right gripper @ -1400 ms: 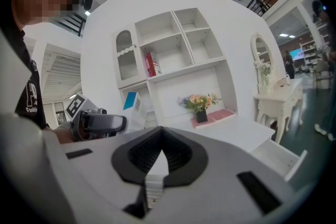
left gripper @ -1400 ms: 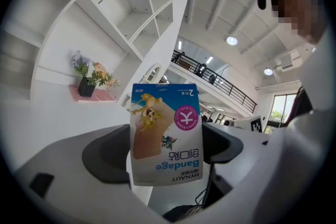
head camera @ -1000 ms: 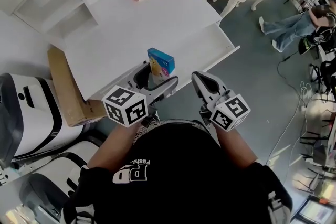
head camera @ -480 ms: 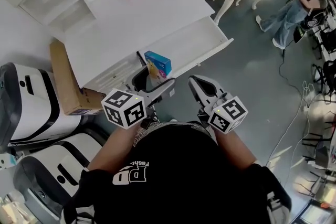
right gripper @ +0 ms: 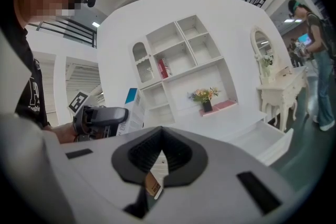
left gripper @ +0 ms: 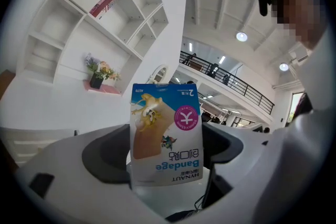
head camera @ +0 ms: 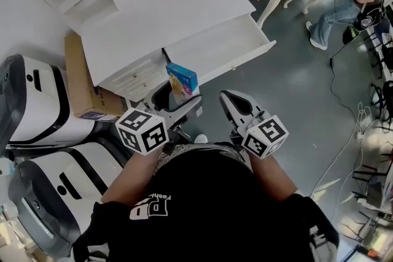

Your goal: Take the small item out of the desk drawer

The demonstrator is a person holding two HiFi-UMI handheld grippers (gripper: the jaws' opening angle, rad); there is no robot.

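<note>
The bandage box (left gripper: 165,134) is pinched between the jaws of the left gripper (head camera: 177,102) and is held in the air, clear of the open drawer (head camera: 245,55) of the white desk (head camera: 166,15), which is seen at 1 o'clock from it in the head view. The jaws of the right gripper (head camera: 230,101) are pressed together with nothing between them, and it is held at 3 o'clock of the left one
</note>
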